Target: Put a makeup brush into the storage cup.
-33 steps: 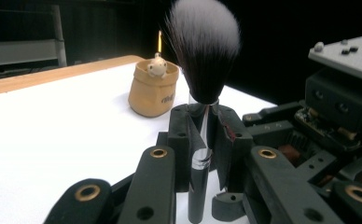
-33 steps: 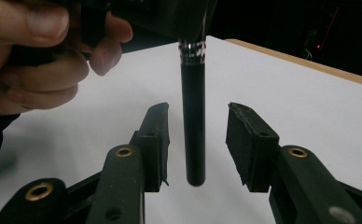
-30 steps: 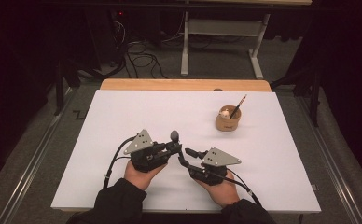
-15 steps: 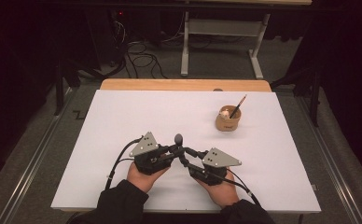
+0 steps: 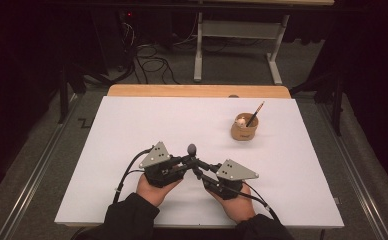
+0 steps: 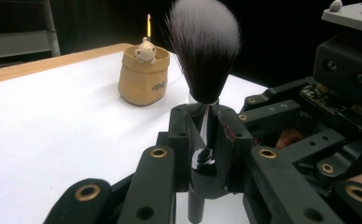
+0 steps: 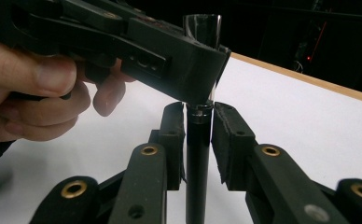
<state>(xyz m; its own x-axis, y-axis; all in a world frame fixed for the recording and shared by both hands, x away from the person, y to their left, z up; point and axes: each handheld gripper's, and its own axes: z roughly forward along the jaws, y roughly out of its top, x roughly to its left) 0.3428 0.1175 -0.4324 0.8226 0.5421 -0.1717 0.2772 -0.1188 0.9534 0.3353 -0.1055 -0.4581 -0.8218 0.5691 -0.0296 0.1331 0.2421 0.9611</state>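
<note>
Standing upright, brush [image 6: 202, 51] | clamped between both grippers (handle down)

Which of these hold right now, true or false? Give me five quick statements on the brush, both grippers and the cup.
1. The left gripper is shut on the brush. True.
2. The brush lies flat on the table. False: it stands upright, bristles up, held between the grippers.
3. The right gripper clamps the brush's black handle below the left gripper's hold. True.
4. The cup is empty. False: a pencil and a small pale figure stick out of it.
5. The cup sits between the two grippers. False: it stands apart, farther back and to the right on the white table.
</note>
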